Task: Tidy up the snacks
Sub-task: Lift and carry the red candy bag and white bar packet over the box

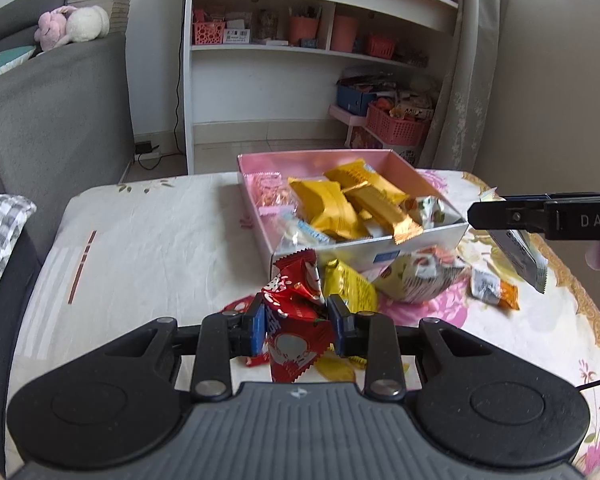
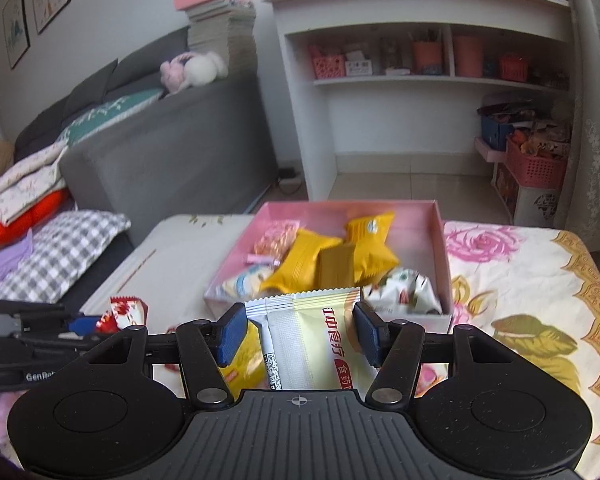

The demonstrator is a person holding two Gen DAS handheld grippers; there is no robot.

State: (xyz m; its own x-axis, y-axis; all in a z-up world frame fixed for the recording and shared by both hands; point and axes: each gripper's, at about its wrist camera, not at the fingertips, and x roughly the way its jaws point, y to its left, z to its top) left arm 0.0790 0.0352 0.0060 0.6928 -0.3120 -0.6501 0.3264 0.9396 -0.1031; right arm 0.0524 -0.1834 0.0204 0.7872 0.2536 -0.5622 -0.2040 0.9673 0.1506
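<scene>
Home living room: grey sofa (image 2: pixel 168 148), white bookshelf (image 2: pixel 420 80), plush toy (image 1: pixel 74 26).

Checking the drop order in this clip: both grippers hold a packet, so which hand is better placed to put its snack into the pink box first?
Probably the right. The right gripper holds its pale packet just short of the pink box. The left gripper, shut on a red packet, sits farther back behind loose packets.

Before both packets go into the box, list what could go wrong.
1. The red packet is pinched crumpled in the left gripper; it may slip out short of the box.
2. The white packet hangs wide in the right gripper; its edge could catch the box wall.
3. Both grippers converge on one box and may collide.
</scene>
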